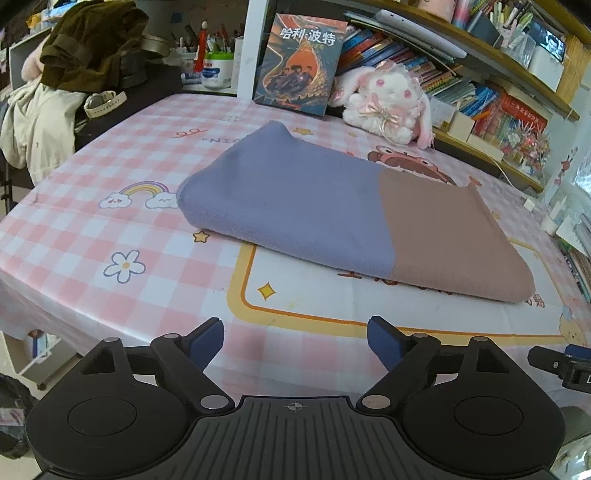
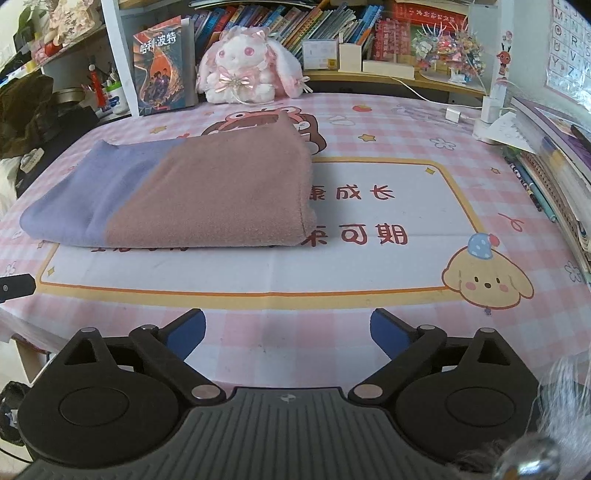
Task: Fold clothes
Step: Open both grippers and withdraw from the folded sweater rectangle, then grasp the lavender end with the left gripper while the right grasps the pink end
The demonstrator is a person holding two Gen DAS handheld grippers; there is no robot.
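Folded two-colour cloth [image 1: 343, 218] [image 2: 184, 192], one part lavender and the other dusty pink, lying flat on the worktop [image 1: 122, 221] [image 2: 369, 325], which is covered by a pink checked sheet printed with cartoon figures and a yellow-bordered white panel. In the left wrist view the cloth occupies the centre, running from about 10 o'clock to 4 o'clock, its lavender end toward 10 o'clock. In the right wrist view it lies left of centre, toward 10 o'clock, pink end nearer the middle. The left tool [image 1: 295, 338] is released: its blue-padded fingers [image 1: 207, 339] stand wide apart over bare sheet, well short of the cloth, with nothing between them. The right tool [image 2: 288, 332] is likewise released, its fingers [image 2: 186, 332] spread over the near edge of the worktop, apart from the cloth. Behind the cloth, at about 12 o'clock, stand an upright book [image 1: 301, 62] [image 2: 162, 70] and a white-and-pink plush rabbit [image 1: 388, 99] [image 2: 247, 70], backed by shelves of books [image 1: 461, 85] [image 2: 295, 26]. A heap of garments [image 1: 74, 74] lies beyond the worktop at 10 o'clock in the left wrist view.
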